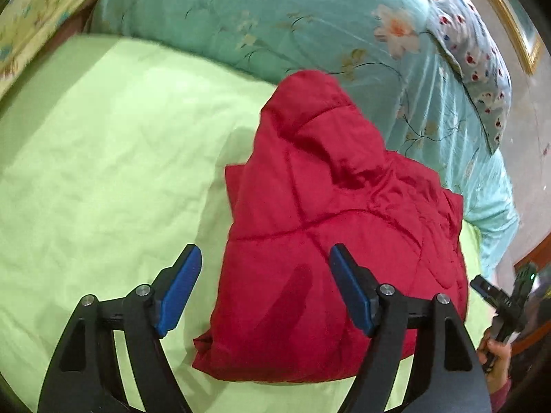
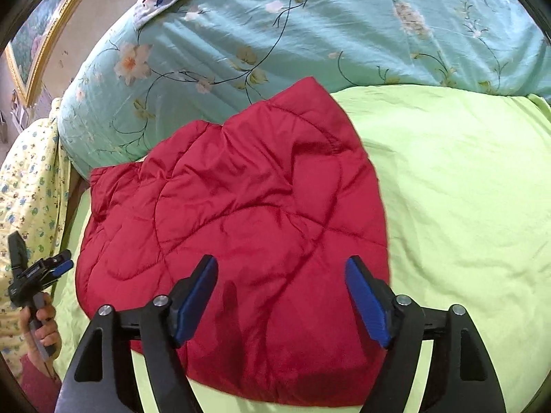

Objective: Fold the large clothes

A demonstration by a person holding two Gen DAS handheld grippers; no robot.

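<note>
Left gripper (image 1: 265, 285): jaws apart, empty, above the jacket's near left edge.
Jacket (image 1: 330, 227): red, quilted, folded into a bundle on the green sheet (image 1: 103, 172), far end against the teal quilt (image 1: 275, 17); long axis runs away from both tools.
Right gripper (image 2: 282, 296): jaws apart, empty, over the near edge; neither plainly nearer.

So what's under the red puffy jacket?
The red puffy jacket lies folded on a light green sheet, which shows all around it. Anything tucked inside its folds is covered, so I can't tell.
</note>
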